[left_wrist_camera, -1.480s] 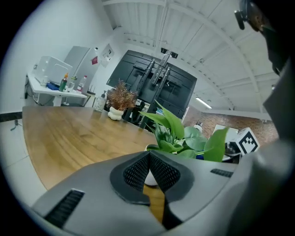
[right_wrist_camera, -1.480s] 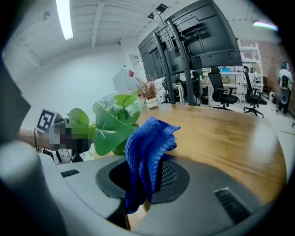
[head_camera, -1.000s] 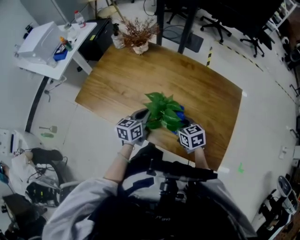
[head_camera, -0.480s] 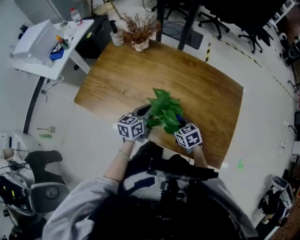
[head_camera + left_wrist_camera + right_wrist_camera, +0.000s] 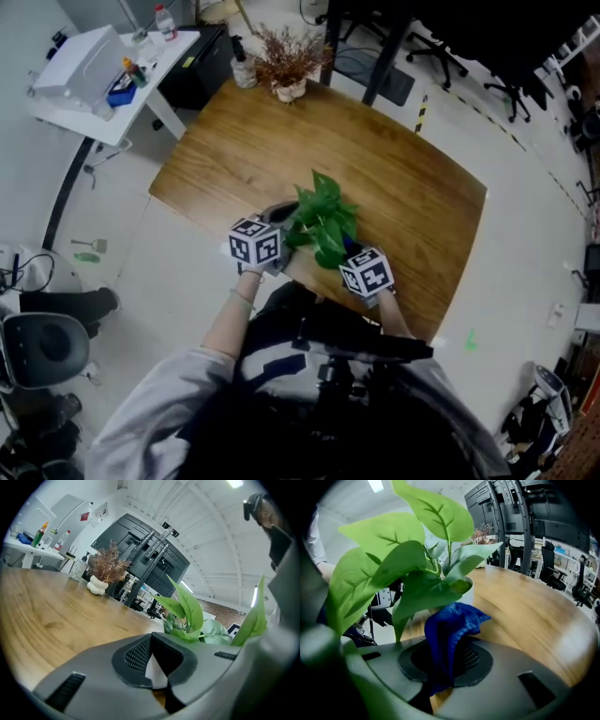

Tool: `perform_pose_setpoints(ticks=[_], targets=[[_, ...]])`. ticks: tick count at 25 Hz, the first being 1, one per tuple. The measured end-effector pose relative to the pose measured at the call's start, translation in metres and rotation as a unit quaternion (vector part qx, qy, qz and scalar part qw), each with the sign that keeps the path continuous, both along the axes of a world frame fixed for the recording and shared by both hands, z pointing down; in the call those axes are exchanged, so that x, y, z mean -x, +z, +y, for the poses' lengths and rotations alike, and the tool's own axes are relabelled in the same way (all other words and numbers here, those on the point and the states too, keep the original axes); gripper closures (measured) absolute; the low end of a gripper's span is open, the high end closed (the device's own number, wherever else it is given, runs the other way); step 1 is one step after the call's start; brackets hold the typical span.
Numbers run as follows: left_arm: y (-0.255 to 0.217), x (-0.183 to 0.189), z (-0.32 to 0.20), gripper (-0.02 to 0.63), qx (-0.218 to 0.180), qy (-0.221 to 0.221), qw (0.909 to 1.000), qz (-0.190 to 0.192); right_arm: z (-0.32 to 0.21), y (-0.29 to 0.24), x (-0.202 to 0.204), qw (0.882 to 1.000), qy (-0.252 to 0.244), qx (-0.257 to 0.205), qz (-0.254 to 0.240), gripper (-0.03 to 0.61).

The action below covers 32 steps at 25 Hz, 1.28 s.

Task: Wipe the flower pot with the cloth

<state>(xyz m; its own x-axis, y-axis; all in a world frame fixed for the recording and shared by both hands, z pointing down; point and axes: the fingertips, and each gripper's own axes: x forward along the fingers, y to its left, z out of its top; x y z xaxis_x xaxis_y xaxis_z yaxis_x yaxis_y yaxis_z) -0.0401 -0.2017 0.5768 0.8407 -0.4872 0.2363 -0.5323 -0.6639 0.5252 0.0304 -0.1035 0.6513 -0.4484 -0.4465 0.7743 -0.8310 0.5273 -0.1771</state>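
Two grippers at the flower pot (image 5: 157, 672) on the wooden table (image 5: 253, 141): left gripper (image 5: 277, 216) on its left, clamped on the white rim; right gripper (image 5: 352, 248) on its right, pinching the blue cloth (image 5: 449, 620) just beside the leaves (image 5: 322, 223).

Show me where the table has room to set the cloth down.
Free: the wood between the dried plant and the potted plant, and the table's right end. Crowded: the near edge: left gripper, potted plant and right gripper holding cloth.
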Motion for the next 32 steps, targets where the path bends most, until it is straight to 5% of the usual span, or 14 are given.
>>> perform_pose_setpoints(ticks=[7, 14, 24, 32], targets=[[-0.007, 0.031, 0.008, 0.609, 0.000, -0.034, 0.9994, -0.007, 0.006, -0.018, -0.023, 1.000, -0.007, -0.015, -0.005, 0.497], [0.018, 0.038, 0.044, 0.609, 0.041, -0.064, 0.9970, -0.015, -0.018, -0.025, -0.064, 0.999, 0.003, -0.039, -0.001, 0.497], [0.026, 0.018, 0.053, 0.609, 0.052, -0.067, 0.9963, -0.011, -0.043, -0.038, -0.026, 0.992, -0.098, -0.067, -0.047, 0.495], [0.029, 0.024, 0.034, 0.609, 0.053, -0.076, 0.9954, -0.026, -0.027, -0.025, -0.010, 0.990, -0.125, -0.054, -0.020, 0.496]])
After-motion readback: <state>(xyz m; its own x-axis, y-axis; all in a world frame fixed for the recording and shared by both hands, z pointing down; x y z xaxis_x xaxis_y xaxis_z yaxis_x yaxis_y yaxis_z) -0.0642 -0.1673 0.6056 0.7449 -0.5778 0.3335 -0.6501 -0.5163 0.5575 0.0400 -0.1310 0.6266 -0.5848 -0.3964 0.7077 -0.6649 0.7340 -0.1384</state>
